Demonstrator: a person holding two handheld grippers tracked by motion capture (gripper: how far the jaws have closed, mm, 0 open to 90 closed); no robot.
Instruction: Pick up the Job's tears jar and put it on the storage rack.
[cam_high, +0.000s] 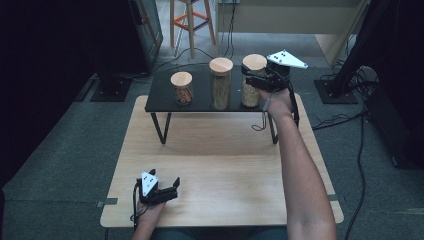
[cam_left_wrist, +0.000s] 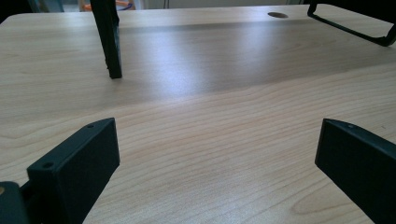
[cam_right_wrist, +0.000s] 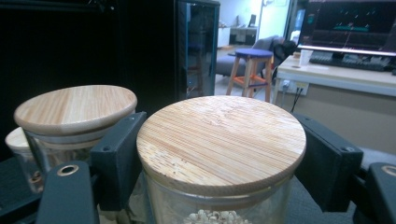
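Right gripper (cam_high: 252, 75): at the far right of the low black shelf (cam_high: 160, 100), its jaws pinch the rightmost clear glass jar with a round wooden lid (cam_high: 252, 82) just under the lid.
Right gripper view: that jar's lid (cam_right_wrist: 222, 140) sits between the two black jaws, with pale grains (cam_right_wrist: 212, 217) visible through the glass below it; the middle jar's lid (cam_right_wrist: 74, 109) is just to the left.
Left gripper (cam_high: 162, 192): rests on the near left of the light wooden table (cam_high: 225, 170), jaws spread wide, nothing between them.
Left gripper view: bare wood grain between the jaws, and a black shelf leg (cam_left_wrist: 108, 39) standing farther off.
Middle jar (cam_high: 220, 84): tall glass, wooden lid, filled with pale brownish contents.
Left jar (cam_high: 182, 88): short glass, wooden lid, holds darker orange-brown pieces.
Jar row: all three upright on the shelf.
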